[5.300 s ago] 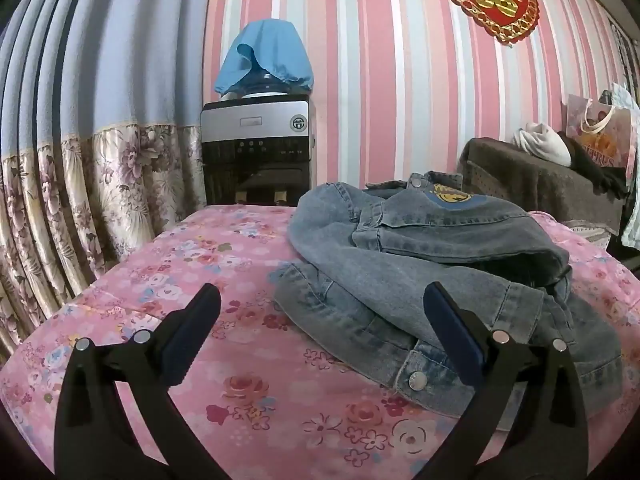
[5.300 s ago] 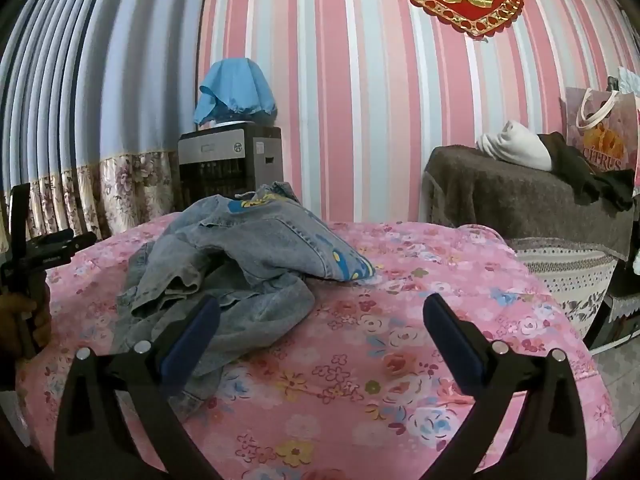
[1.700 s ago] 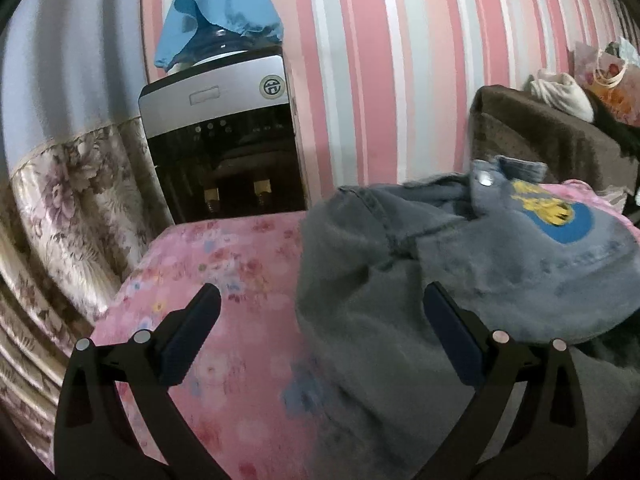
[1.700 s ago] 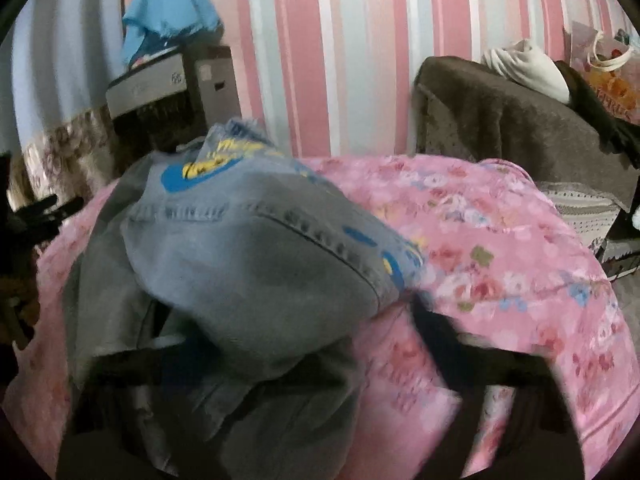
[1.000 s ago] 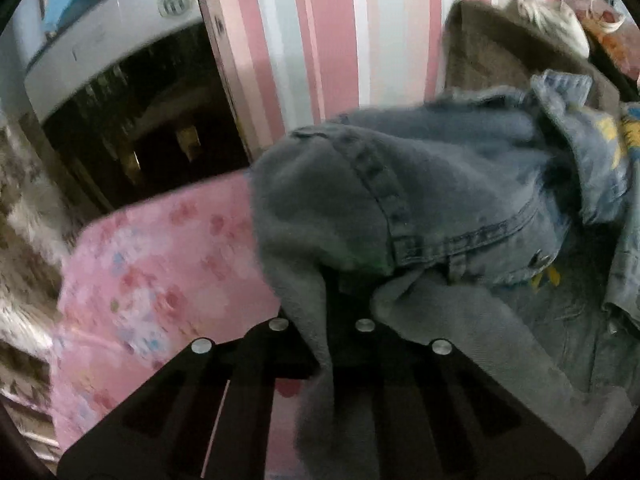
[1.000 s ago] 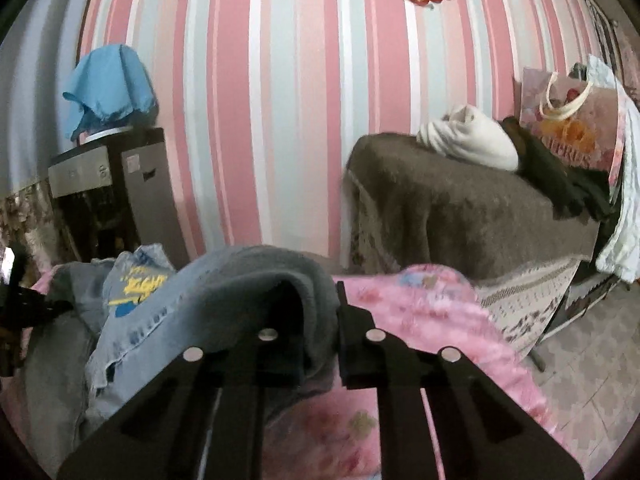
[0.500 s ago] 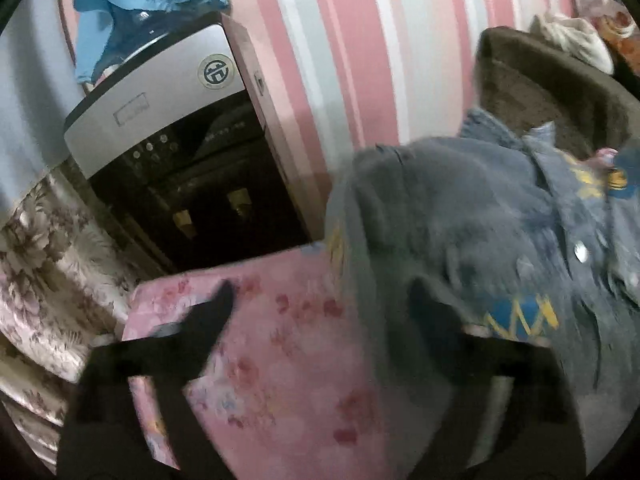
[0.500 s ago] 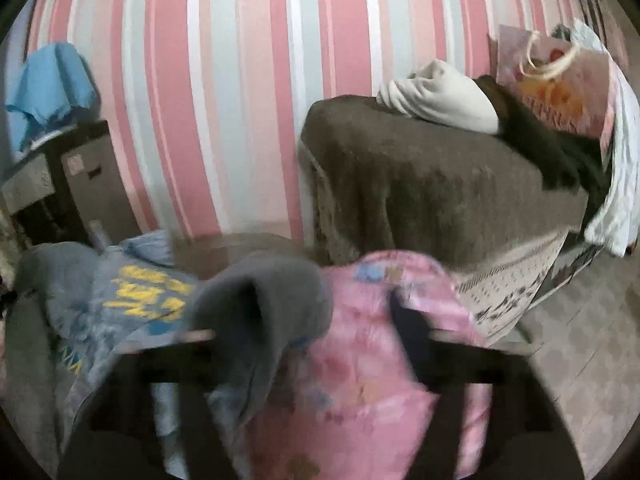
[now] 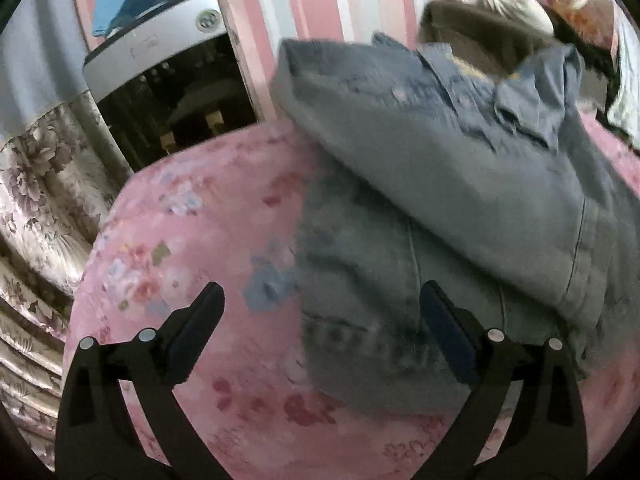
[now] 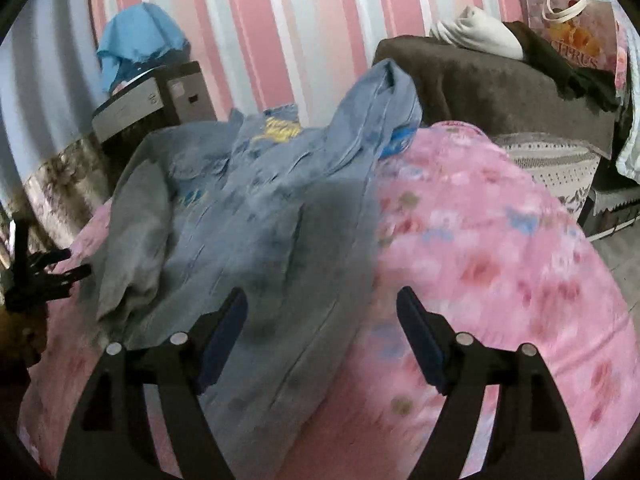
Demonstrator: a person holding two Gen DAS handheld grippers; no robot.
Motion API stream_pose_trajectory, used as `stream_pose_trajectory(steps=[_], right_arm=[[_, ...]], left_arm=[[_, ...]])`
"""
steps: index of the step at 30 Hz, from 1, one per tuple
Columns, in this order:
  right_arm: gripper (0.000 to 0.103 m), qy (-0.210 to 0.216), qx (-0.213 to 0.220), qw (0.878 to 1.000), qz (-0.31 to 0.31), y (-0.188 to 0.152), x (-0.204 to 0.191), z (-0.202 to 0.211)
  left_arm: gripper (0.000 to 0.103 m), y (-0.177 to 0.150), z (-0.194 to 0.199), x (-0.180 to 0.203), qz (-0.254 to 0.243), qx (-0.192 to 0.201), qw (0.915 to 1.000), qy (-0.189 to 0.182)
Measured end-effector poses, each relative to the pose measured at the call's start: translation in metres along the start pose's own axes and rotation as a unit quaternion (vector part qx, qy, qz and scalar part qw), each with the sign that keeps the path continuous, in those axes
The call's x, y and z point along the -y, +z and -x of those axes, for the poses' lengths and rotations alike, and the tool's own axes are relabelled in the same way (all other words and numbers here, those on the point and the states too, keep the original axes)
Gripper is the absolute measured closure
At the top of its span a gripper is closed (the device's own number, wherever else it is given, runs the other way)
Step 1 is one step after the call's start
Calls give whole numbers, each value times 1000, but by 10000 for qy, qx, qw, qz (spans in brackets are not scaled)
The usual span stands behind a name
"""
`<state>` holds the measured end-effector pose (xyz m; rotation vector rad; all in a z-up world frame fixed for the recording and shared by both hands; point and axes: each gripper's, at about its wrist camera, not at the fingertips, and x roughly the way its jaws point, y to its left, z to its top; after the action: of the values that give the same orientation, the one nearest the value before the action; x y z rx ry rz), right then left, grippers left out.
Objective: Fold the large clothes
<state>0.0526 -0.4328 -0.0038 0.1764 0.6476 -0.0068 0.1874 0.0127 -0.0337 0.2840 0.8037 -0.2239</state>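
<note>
Denim jacket (image 10: 256,208) lies on the bed (image 10: 500,248) with the pink floral cover, spread toward the far edge near the striped wall. It lies roughly opened out but not flat: one panel is doubled over on the left side, the collar end stands up in a peak toward the wall, and a sleeve or front panel overlaps the body in the left wrist view (image 9: 460,184).

Left gripper (image 9: 322,320): jaws wide apart, holding nothing, hovering over the near hem of the jacket and the bedcover beside it. Right gripper (image 10: 322,324): jaws apart as well, empty, poised above the jacket's right edge where denim meets the cover.

Progress, as judged from the layout: early. The garment seems laid out for folding, but no clean fold is visible; sleeves are not tucked in and edges are not aligned. Remaining: flatten the bunched panel, bring sleeves across, fold the body into a compact stack.

Water dispenser (image 9: 168,76) under a blue cloth stands beyond the bed; frames are motion-blurred, so fine detail is uncertain
</note>
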Motion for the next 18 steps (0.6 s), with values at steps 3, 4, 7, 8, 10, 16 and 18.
stream_pose_trajectory(steps=[3,4,7,8,10,16,18], right_arm=[[25,-115,-178,9997,152,-16,-13,-5],[25,-71,-233,9996,107,-21,-13,-7],[27,29,-432,9990,-98,-31,-10,-14],[36,-1,-438,9990,-83,-34,-11,-13],[68,60,-490,9987,-105,-35,-12,-15],[86,143,-342,9993,-73,-34,-14,-8],[89,153,-230,9996,-16,-30,-13,-1]], left_arm=[[6,-5,-8,6,58,-124,9998,-147],[6,-6,-12,7,115,-189,9994,-278],[23,-7,-24,8,262,-388,9977,-492],[26,-7,-27,9,307,-430,9968,-602],[37,-6,-27,10,401,-438,9961,-653],[85,-11,-9,10,633,-365,9944,-759],[89,-13,6,16,557,-234,9960,-662]])
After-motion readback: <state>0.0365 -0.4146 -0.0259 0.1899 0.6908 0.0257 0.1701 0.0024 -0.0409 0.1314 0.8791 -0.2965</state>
